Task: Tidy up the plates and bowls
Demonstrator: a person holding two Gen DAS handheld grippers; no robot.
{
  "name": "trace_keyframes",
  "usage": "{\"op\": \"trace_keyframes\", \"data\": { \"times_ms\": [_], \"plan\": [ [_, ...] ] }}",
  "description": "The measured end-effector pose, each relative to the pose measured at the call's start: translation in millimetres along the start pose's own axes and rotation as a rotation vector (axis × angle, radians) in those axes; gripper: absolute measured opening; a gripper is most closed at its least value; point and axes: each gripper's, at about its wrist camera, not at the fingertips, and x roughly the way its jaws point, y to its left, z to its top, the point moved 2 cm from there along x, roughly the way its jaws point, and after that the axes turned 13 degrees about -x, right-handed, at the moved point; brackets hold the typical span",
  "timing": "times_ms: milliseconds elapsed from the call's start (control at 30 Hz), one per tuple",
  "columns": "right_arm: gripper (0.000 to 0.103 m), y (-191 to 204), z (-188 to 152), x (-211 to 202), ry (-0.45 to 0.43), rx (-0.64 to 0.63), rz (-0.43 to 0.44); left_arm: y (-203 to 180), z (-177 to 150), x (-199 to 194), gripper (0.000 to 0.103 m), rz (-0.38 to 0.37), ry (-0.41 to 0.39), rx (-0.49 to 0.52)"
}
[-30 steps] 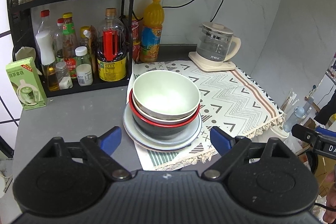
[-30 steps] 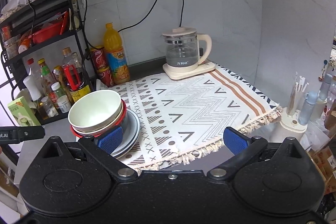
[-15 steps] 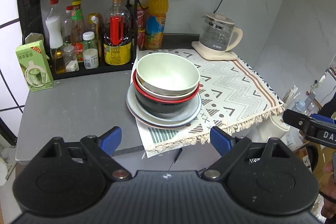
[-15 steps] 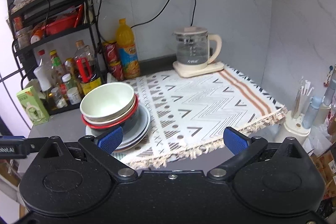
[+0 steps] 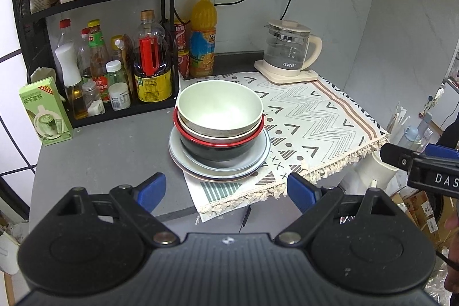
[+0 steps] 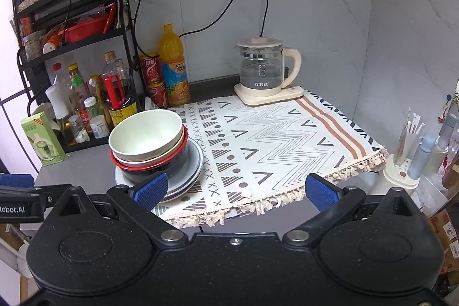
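Note:
A stack stands on the counter at the left edge of the patterned cloth: a pale green bowl (image 5: 219, 108) on top, a cream bowl under it, a red-rimmed black bowl (image 5: 221, 146) below, all on pale blue plates (image 5: 259, 159). The stack also shows in the right wrist view, with the green bowl (image 6: 145, 134) and plates (image 6: 195, 162). My left gripper (image 5: 226, 191) is open and empty, in front of the stack off the counter edge. My right gripper (image 6: 236, 189) is open and empty, in front of the cloth's fringe.
A black rack (image 5: 94, 5) of bottles stands behind the stack at left, with a green carton (image 5: 46, 112) beside it. An orange juice bottle (image 5: 202, 33) and a glass kettle (image 5: 288, 49) stand at the back. The patterned cloth (image 6: 272, 139) covers the right half. A holder with straws (image 6: 401, 162) stands beyond the right edge.
Both grippers have drawn back and up from the counter; the stack now looks farther away. The stack itself has not moved. Both stay open.

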Motion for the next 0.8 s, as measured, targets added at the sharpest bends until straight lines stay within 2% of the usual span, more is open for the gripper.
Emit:
{"op": "trace_keyframes", "data": {
  "times_ms": [567, 800],
  "plan": [
    [0.102, -1, -3, -2, 0.0, 0.01, 0.033, 11, 4, 4, 0.09, 0.039, -0.004, -0.04],
    [0.102, 2, 0, -3, -0.002, 0.004, 0.056, 7, 3, 6, 0.09, 0.04, -0.02, 0.0]
  ]
}}
